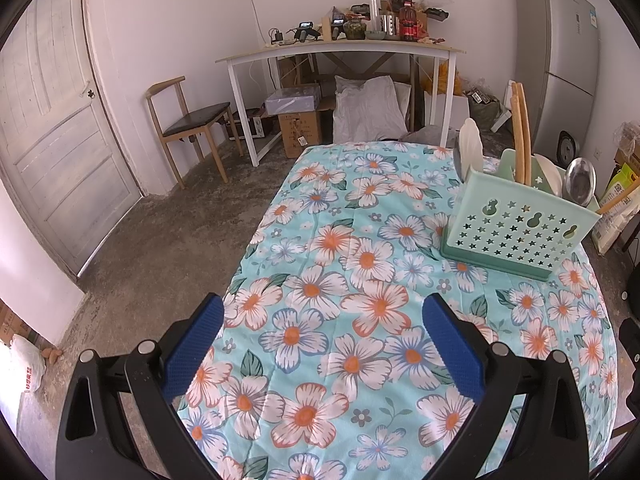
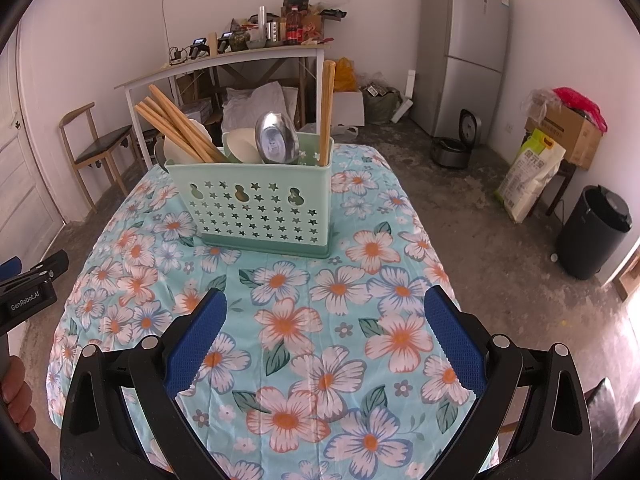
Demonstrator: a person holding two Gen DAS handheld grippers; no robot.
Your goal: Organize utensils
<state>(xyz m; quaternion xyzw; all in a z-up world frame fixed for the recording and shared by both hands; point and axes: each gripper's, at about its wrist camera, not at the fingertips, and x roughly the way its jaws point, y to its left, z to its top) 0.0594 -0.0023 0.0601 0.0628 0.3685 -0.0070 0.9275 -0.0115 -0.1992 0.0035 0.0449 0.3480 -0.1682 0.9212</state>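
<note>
A mint-green utensil caddy (image 2: 256, 208) with star holes stands on the floral tablecloth (image 2: 320, 320); it also shows in the left wrist view (image 1: 516, 232) at the right. It holds wooden chopsticks (image 2: 180, 128), a single upright wooden pair (image 2: 327, 108), white spoons (image 2: 244, 148) and a metal spoon (image 2: 276, 138). My right gripper (image 2: 322, 312) is open and empty, over the cloth in front of the caddy. My left gripper (image 1: 322, 316) is open and empty, left of the caddy; it also shows at the right wrist view's left edge (image 2: 24, 280).
A white desk (image 1: 340, 52) with clutter, a wooden chair (image 1: 188, 120) and boxes stand beyond the table. A grey fridge (image 2: 464, 48), a rice bag (image 2: 528, 176) and a black bin (image 2: 592, 232) are on the right. A door (image 1: 52, 120) is at left.
</note>
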